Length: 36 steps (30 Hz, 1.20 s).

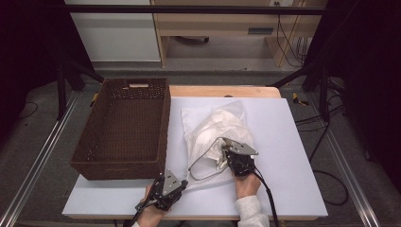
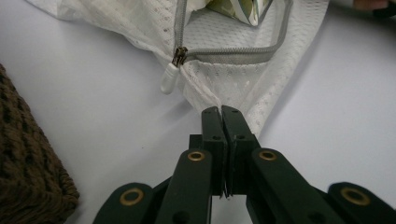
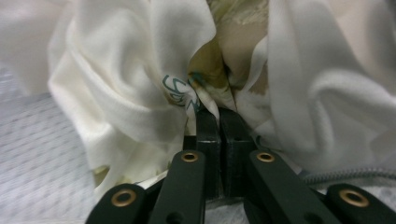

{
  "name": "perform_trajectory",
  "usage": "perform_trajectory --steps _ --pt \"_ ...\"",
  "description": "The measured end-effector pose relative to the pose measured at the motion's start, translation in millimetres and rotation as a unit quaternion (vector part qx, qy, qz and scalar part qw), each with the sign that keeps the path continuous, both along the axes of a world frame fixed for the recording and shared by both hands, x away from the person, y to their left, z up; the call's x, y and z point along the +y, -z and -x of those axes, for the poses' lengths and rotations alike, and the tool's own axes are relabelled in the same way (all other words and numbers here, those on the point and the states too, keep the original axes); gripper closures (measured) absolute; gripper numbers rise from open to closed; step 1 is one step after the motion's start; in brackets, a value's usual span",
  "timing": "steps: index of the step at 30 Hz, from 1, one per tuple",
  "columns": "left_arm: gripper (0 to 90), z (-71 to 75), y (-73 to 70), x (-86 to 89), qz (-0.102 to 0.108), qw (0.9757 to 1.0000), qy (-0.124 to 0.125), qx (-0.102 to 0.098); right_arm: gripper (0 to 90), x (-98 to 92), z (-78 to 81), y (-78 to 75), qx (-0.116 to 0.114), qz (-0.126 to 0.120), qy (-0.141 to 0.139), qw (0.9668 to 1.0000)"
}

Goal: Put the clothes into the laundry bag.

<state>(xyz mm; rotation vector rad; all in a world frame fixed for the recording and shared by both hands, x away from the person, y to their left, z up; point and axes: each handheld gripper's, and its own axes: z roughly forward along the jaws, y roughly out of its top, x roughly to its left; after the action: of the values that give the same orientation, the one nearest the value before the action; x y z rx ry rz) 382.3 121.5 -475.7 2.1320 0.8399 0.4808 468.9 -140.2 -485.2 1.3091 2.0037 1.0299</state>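
A white mesh laundry bag [image 1: 213, 124] lies on the white table, its grey zipper [image 2: 233, 56] undone and its mouth gaping toward me. My left gripper [image 1: 183, 183] is at the bag's near left corner, shut on the edge of the mesh [image 2: 233, 84]; the white zipper pull [image 2: 169, 78] hangs just beyond its tips [image 2: 221, 111]. My right gripper [image 1: 226, 150] reaches into the bag's mouth. It is shut on a fold of crumpled white garment [image 3: 121, 84] with a teal print, pinched at the tips [image 3: 218, 114].
A brown wicker basket [image 1: 124, 163] stands on the table's left half, close to my left gripper [image 2: 28, 177]. Bare table [image 1: 293, 156] lies right of the bag. Beyond the table's far edge are dark frame legs and cables on the floor.
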Motion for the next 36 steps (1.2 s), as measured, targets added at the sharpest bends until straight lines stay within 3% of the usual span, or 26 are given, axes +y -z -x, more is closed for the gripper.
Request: perform_trajectory --steps 3,7,10,12,13,15,18,20,22,25,26,28,31,33,36 --pt "87.5 -1.5 3.1 -1.9 0.001 1.0000 -0.001 0.004 71.9 -8.0 11.1 -8.7 0.005 -0.012 -0.022 0.9997" --pt "87.2 -4.2 5.9 -2.7 0.004 0.9999 -0.004 0.009 60.6 -37.3 39.8 -34.9 -0.039 -0.059 -0.033 0.9970" --pt "86.8 -4.6 6.9 -3.4 0.002 1.0000 -0.004 0.008 48.0 -62.9 49.8 -50.7 -0.062 -0.050 -0.006 0.9968" --pt "86.6 -5.6 7.2 -4.1 0.002 0.9999 -0.004 0.009 42.9 -75.7 48.3 -51.1 -0.073 -0.046 0.019 0.9961" --pt "86.5 -6.3 7.4 -4.4 0.002 0.9999 -0.003 0.010 40.9 -79.6 44.7 -49.1 -0.061 -0.049 0.025 0.9966" --pt "86.4 -7.6 8.1 -5.5 0.004 0.9999 -0.004 0.012 42.6 -81.9 35.9 -42.5 -0.038 -0.046 0.021 0.9980" --pt "86.3 -8.2 7.8 -5.3 0.003 0.9999 -0.003 0.013 65.1 -80.3 27.1 -35.2 -0.009 -0.036 0.005 0.9993" --pt "86.3 -8.0 6.8 -4.9 0.009 0.9999 -0.005 0.012 79.9 -80.1 28.6 -35.7 -0.007 -0.031 0.006 0.9995" --pt "86.3 -7.7 5.1 -3.8 0.010 0.9999 -0.005 0.012 85.0 -84.4 40.5 -43.1 -0.032 -0.036 0.004 0.9988" --pt "86.3 -7.4 4.1 -2.5 0.012 0.9998 -0.005 0.012 85.2 -94.3 57.0 -50.2 -0.055 -0.050 0.002 0.9973" --pt "86.3 -7.2 4.1 -2.3 0.012 0.9998 -0.006 0.012 85.1 -97.1 61.5 -49.1 -0.051 -0.052 -0.002 0.9974" --pt "86.3 -6.9 5.2 -2.0 0.009 0.9998 -0.008 0.013 85.1 -101.1 67.9 -39.0 -0.034 -0.044 -0.001 0.9985" --pt "86.3 -6.7 8.7 -2.0 0.006 0.9998 -0.008 0.018 84.7 -106.7 69.0 -16.4 0.013 -0.035 -0.005 0.9993" --pt "86.3 -6.8 10.2 -2.1 0.004 0.9997 -0.009 0.020 83.4 -109.2 67.0 -6.1 0.040 -0.045 0.000 0.9982" --pt "86.2 -7.1 10.1 -1.3 0.004 0.9997 -0.011 0.020 70.3 -105.2 66.3 -7.0 0.035 -0.028 0.005 0.9990"
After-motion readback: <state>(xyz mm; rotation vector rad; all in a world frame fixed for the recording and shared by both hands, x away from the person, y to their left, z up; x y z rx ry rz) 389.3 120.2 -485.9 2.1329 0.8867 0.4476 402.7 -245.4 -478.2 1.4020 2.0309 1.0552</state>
